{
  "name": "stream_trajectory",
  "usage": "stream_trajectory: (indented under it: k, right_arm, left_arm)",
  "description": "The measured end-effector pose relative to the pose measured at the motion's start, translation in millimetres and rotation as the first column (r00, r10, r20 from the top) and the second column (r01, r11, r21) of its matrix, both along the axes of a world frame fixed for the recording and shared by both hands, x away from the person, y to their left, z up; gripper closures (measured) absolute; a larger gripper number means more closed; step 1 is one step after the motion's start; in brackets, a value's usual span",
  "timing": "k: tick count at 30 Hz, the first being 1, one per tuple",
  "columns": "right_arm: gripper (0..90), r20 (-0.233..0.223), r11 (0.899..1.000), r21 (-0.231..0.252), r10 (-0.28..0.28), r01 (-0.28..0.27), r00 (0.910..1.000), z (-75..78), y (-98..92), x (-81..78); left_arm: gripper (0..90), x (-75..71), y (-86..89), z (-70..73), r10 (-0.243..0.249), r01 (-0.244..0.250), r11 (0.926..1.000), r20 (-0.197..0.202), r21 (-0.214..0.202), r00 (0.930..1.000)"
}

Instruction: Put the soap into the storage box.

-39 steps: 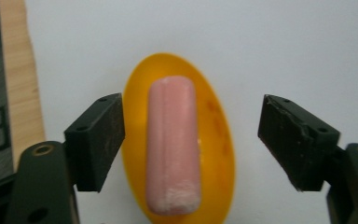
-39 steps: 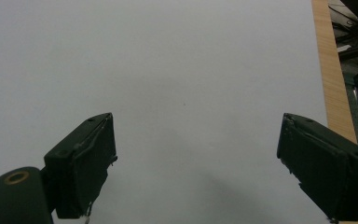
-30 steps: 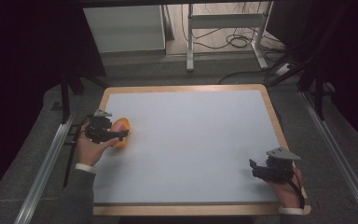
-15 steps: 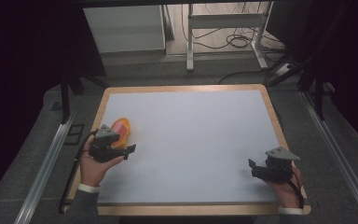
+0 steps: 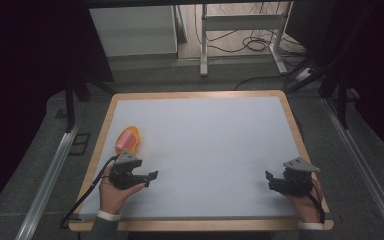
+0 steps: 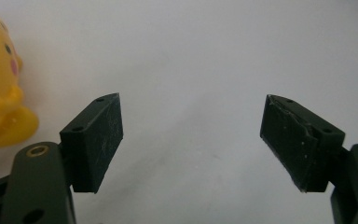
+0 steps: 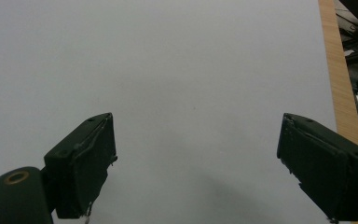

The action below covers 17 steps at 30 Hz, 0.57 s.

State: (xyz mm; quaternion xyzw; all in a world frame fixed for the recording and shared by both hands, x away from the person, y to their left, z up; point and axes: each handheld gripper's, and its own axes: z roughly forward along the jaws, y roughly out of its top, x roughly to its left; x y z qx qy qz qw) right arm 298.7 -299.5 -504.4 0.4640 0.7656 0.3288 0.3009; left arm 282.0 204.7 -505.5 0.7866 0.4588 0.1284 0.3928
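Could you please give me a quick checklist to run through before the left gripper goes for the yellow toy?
1. Left gripper open: ok, its fingers stand wide apart with bare mat between them.
2. Yellow toy free of contact: ok, it lies apart from the gripper, near the table's left edge.
3. Toy lined up between the fingers: not ok, in the left gripper view it sits off to the left.
4. Right gripper out of the way: ok, open over bare mat at the far side.
5. Toy's orientation for a firm grasp: cannot tell.
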Motion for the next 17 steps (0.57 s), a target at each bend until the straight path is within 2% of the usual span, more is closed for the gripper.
stream_trajectory:
  k: [6,17]
  right_arm:
    - [11.3,0.007,1.0,-0.004,0.009,-0.009,0.9999,0.5,2.8,-0.1]
    - [11.3,0.018,1.0,-0.008,0.028,-0.028,0.9995,1.7,12.5,-0.8]
  left_arm:
    - [21.5,-2.0,4.2,-4.1,0.001,-0.001,1.0,-0.004,0.006,1.0]
    - [20.9,-2.5,11.7,0.1,0.001,-0.001,1.0,-0.003,0.01,1.0]
